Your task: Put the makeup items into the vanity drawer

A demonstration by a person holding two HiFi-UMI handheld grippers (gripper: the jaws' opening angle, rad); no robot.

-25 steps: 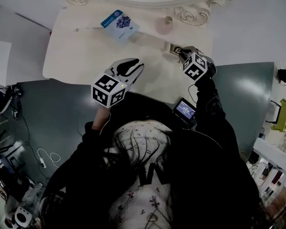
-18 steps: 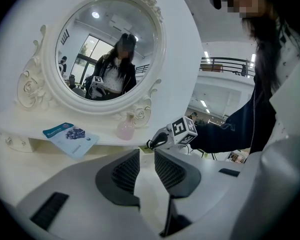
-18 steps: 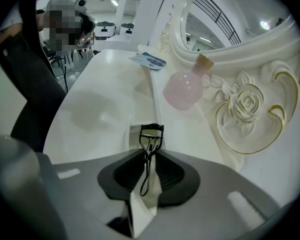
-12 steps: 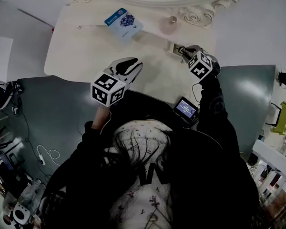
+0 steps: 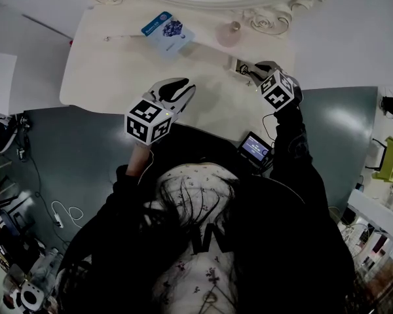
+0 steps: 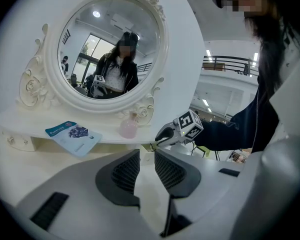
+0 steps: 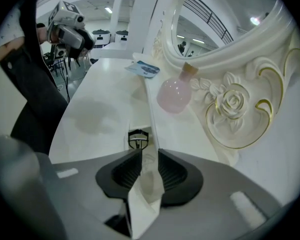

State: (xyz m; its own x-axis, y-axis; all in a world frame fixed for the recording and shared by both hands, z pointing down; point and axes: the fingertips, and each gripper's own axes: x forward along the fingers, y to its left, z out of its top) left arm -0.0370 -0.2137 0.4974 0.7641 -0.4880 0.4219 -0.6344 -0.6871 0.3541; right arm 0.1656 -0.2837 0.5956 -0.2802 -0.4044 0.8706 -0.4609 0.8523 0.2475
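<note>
two grippers over a cream vanity top (image 5: 118,70). right gripper (image 7: 150,155): jaws opening, nothing between them; black eyelash curler (image 7: 138,139) lies in the small open drawer (image 5: 238,64) just ahead. left gripper (image 6: 147,156): jaws parted, empty. blue packet (image 5: 165,30), print unreadable, near pink bottle (image 5: 230,35).

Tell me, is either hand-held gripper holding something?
Nothing is held. The left hand-held gripper is open and empty; the right hand-held gripper is opening its jaws, the eyelash curler lying free beyond them.
</note>
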